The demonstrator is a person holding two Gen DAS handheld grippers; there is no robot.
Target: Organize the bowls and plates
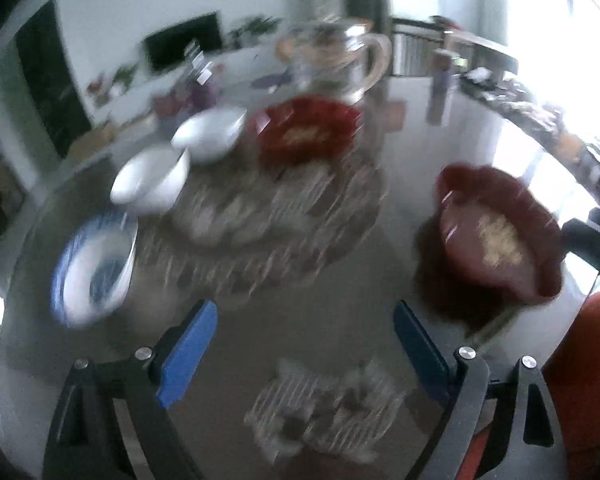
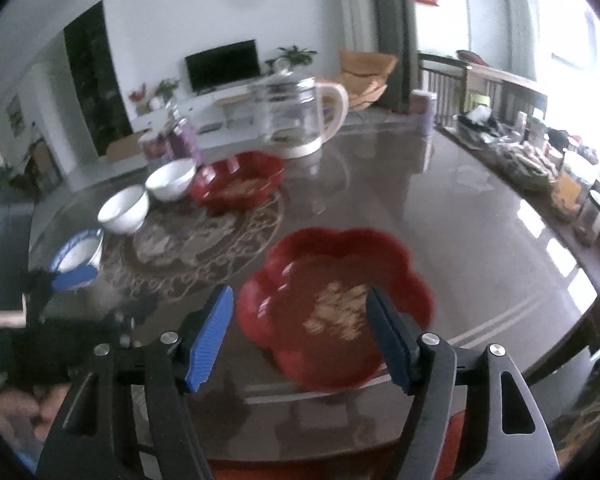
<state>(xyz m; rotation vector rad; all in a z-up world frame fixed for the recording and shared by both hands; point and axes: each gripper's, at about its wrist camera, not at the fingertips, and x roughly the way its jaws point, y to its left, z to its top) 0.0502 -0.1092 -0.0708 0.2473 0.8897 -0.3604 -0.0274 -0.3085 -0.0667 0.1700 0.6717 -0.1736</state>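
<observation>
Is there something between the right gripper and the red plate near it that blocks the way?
Nothing visible does. The right gripper is open, and the near red plate lies just beyond its fingertips on the table, with no object between them.

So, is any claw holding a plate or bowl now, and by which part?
Nothing is held. The left claw is open over bare table. The right claw is open too; the red plate lies between its fingers, ungripped.

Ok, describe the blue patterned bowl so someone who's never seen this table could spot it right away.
Start at the ornate round medallion in the middle of the dark glossy table. A curved row of dishes follows its far-left edge: a red flower-shaped plate, then two plain white bowls. The blue patterned bowl ends that row nearest the camera, the only one with blue-and-white markings.
</observation>
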